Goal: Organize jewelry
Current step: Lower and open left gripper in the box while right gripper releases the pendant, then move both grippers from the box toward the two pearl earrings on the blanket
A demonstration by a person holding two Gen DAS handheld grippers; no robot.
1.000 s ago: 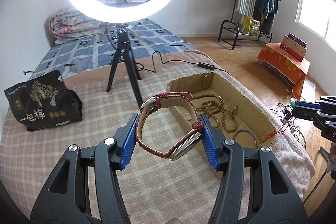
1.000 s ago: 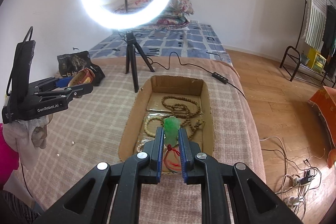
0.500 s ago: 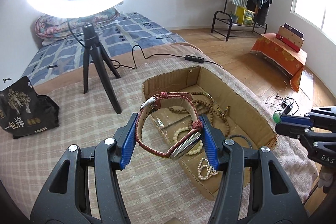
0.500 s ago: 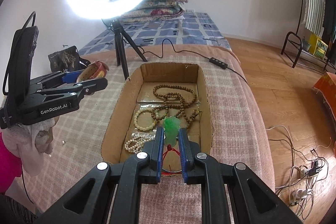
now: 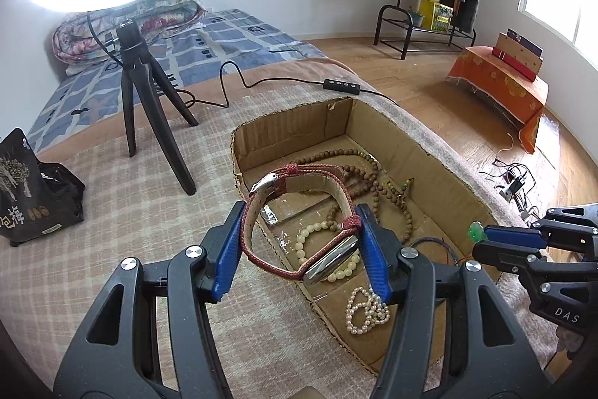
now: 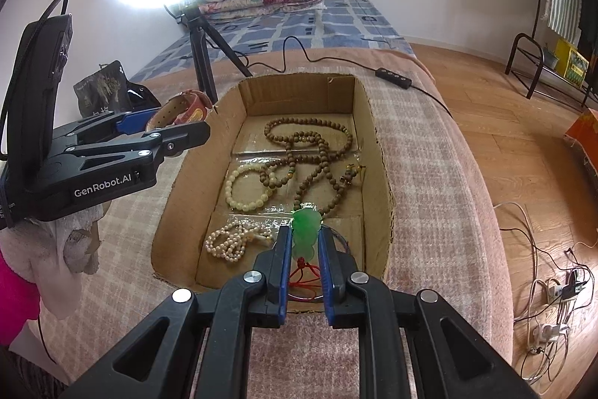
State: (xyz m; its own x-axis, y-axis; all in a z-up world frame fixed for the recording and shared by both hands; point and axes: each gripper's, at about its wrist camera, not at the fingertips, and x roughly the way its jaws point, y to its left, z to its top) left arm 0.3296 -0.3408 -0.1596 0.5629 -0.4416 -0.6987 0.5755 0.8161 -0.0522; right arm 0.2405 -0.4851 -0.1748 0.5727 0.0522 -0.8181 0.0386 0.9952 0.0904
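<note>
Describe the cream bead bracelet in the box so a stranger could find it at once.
Start at the open cardboard box on the checked blanket. On its floor, left of the long brown bead strand, lies the cream bracelet, one open ring of large pale beads. The pearl strand nearer the grippers is smaller-beaded and bunched up.

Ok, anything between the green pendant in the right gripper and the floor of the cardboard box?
No lid or cover shows. The green pendant, clamped in the right gripper, hangs over the near end of the open cardboard box. The pearl bracelet lies to its left, the brown bead necklace farther back.
</note>
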